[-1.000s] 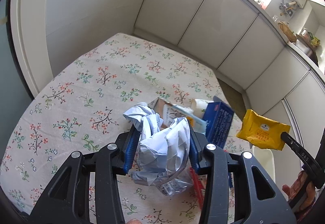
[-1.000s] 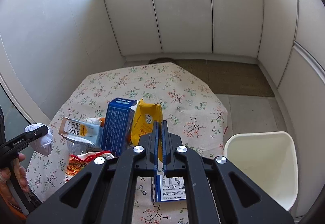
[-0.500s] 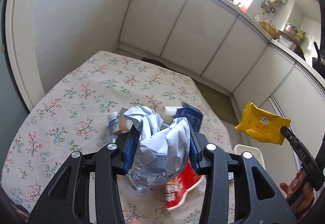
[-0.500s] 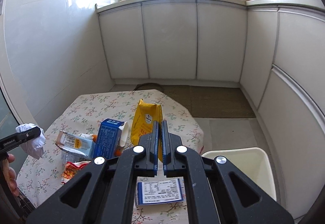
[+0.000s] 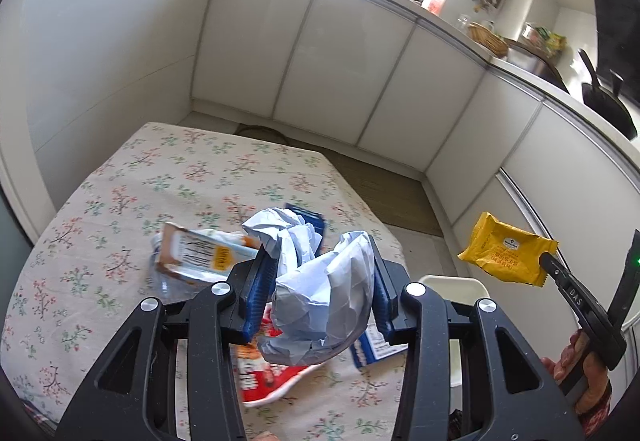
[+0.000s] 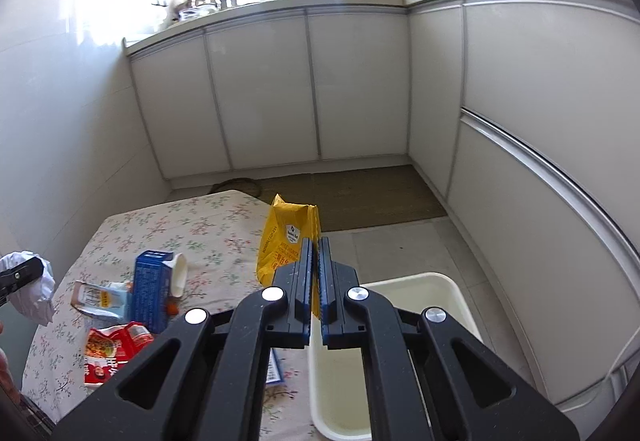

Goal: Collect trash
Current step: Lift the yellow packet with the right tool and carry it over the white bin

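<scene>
**Both tools loaded, held above the desk near the bin**

Your left tool [image 5: 318,283] is partly open, its blue pads pressed against a crumpled ball of pale blue-white paper [image 5: 320,297], which fills the gap and bulges out above and below the jaws. The paper is clear of the desk.

Your right tool [image 6: 314,281] is closed nearly flat on a flat yellow foil snack packet with red print [image 6: 289,237]. The packet stands upright out of the jaws, pinched at its lower edge. From the left wrist camera the same packet [image 5: 506,249] hangs in the air to the right of the paper ball, with your hand [image 5: 584,373] on the grip below it.

Landmark: the white rectangular plastic bin [image 6: 420,293] on the floor.
- The desk with the floral cloth [image 6: 168,229] stands just left of the bin, touching or nearly so; you cannot tell which.
- The yellow packet is held above the bin's near-left corner, over the desk's edge.
- On the desk, left of the bin: a blue carton standing upright [image 6: 152,289], a brown-and-white pouch with a barcode lying flat [image 6: 96,299], and a red printed wrapper [image 6: 110,351] nearest you.
- A blue-edged white label card [image 6: 276,369] lies between the red wrapper and the bin, mostly hidden behind the right tool.
</scene>
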A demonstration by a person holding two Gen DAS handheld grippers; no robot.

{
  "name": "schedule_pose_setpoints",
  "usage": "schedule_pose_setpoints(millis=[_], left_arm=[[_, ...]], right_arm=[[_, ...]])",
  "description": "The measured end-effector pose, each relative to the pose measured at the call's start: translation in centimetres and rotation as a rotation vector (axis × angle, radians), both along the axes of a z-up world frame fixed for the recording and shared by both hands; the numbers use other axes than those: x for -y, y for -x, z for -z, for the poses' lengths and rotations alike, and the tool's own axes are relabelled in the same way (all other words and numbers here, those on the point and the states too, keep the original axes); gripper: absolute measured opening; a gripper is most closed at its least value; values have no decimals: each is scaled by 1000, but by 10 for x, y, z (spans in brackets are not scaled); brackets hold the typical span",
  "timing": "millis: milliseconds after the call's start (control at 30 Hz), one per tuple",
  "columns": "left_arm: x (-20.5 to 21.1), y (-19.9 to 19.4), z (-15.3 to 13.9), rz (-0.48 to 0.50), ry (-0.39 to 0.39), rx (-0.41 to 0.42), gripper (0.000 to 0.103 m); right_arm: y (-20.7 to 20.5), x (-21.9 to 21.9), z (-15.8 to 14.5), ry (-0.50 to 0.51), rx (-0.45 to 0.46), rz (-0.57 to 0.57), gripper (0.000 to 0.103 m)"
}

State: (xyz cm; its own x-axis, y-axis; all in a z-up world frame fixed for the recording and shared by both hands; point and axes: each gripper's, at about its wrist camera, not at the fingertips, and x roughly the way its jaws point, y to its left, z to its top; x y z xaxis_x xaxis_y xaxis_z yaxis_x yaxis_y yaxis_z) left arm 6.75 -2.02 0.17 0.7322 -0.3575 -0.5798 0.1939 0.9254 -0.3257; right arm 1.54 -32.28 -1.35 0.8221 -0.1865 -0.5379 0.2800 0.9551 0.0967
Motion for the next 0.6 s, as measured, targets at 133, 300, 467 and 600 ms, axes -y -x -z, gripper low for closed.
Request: schedule_pose_setpoints(millis=[133, 300, 467, 600], left_arm=[[19, 0, 0, 38, -11, 3, 41], [45, -1, 3, 89, -24, 1, 41], [73, -2, 5, 141, -32, 0, 41], [97, -2, 4, 185, -36, 7, 41]], right_arm=[[2, 16, 8, 11, -51, 69, 3], [5, 36, 21, 45, -130, 154, 3], [10, 54, 30, 40, -168, 189, 3], [14, 66, 32, 19, -178, 217, 7]])
